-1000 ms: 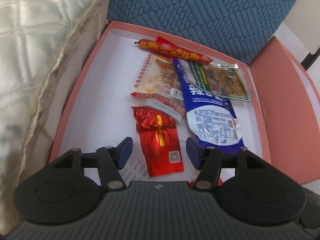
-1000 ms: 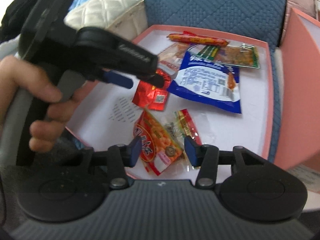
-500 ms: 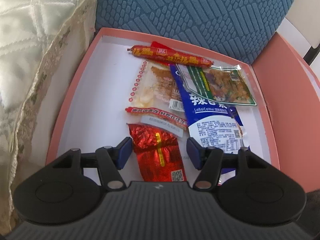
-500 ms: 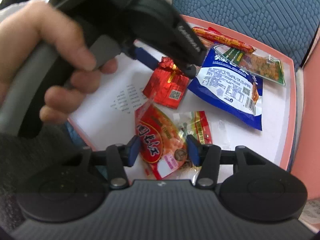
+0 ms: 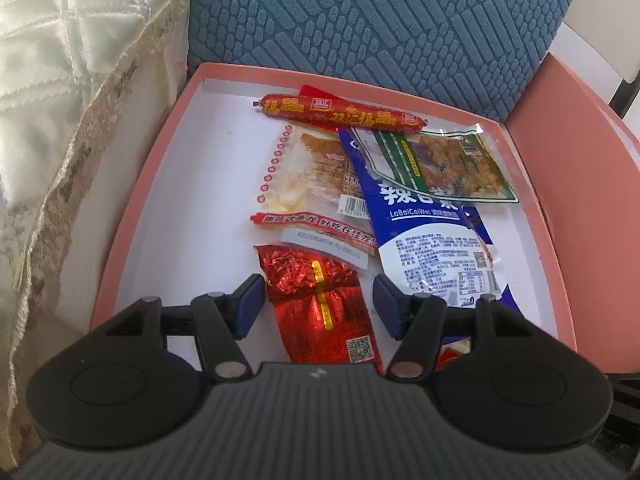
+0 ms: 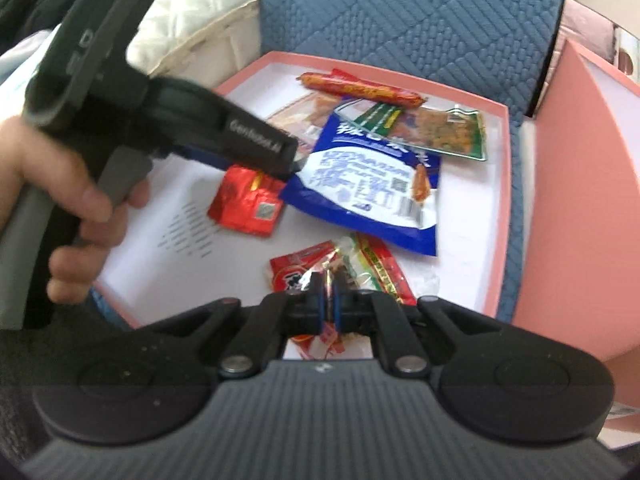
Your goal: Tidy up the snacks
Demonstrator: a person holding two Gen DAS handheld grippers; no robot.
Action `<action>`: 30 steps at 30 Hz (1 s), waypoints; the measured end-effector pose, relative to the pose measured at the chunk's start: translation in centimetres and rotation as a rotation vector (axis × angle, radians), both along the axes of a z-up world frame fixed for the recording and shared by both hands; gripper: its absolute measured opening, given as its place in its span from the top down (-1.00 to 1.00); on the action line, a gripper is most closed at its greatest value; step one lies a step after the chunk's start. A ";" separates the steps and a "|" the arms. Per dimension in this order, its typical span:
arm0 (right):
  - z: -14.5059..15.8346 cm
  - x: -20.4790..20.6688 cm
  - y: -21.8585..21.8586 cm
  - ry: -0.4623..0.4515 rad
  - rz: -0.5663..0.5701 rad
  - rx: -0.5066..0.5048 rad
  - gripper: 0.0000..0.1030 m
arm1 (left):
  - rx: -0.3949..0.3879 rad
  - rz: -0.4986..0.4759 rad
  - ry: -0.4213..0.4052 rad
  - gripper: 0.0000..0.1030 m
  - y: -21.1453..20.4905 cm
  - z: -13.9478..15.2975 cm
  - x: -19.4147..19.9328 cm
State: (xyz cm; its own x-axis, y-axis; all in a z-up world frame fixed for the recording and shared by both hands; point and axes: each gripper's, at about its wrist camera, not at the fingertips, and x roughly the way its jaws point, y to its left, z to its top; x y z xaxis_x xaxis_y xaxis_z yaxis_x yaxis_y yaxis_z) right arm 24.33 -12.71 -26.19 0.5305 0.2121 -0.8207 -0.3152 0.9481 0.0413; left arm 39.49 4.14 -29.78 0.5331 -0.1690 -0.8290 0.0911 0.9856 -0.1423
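Observation:
A shallow pink box (image 5: 132, 216) holds the snacks: a red sausage (image 5: 340, 114) at the back, a clear dried-snack packet (image 5: 316, 168), a green packet (image 5: 448, 160) and a blue bag (image 5: 432, 240). My left gripper (image 5: 318, 306) hangs open over a red foil packet (image 5: 328, 332), its pads apart on either side. Near the front rim, my right gripper (image 6: 329, 300) is shut on a red-orange snack packet (image 6: 296, 268), which is crumpled between the pads. In the right wrist view a hand (image 6: 80, 208) holds the left gripper (image 6: 292, 164) above the foil packet (image 6: 248, 204).
The box sits on a blue patterned chair (image 5: 380, 20). A cream quilted cushion (image 5: 60, 100) presses against its left side. An upright pink lid (image 5: 580, 160) stands along the right side. A second clear-and-red packet (image 6: 380, 264) lies beside the gripped one.
My right gripper's jaws have closed on the red-orange packet, which bunched up between them. The left gripper stays open over the red foil packet.

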 end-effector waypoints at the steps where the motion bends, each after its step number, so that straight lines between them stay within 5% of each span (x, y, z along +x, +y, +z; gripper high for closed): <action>1: 0.0 0.0 -0.1 0.003 -0.001 0.004 0.86 | 0.006 0.000 -0.003 -0.27 -0.1 0.0 0.0; 10: -0.1 -0.2 0.3 0.007 -0.003 0.019 0.85 | 0.069 0.001 -0.035 -0.23 -1.1 -0.3 -0.1; 21: 0.4 -0.6 0.3 0.010 0.000 0.032 0.84 | 0.036 0.062 -0.025 0.44 0.1 0.1 -0.9; 30: 0.6 -1.1 0.5 0.009 0.000 0.034 0.84 | 0.011 0.071 -0.005 0.51 1.0 0.1 -2.9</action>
State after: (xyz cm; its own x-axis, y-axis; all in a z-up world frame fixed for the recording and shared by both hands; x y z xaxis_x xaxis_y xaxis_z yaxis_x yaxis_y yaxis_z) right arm 23.21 -12.23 -25.57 0.5228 0.2406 -0.8178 -0.3151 0.9459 0.0769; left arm 36.64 5.17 -29.72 0.5480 -0.1216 -0.8276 0.0216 0.9911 -0.1314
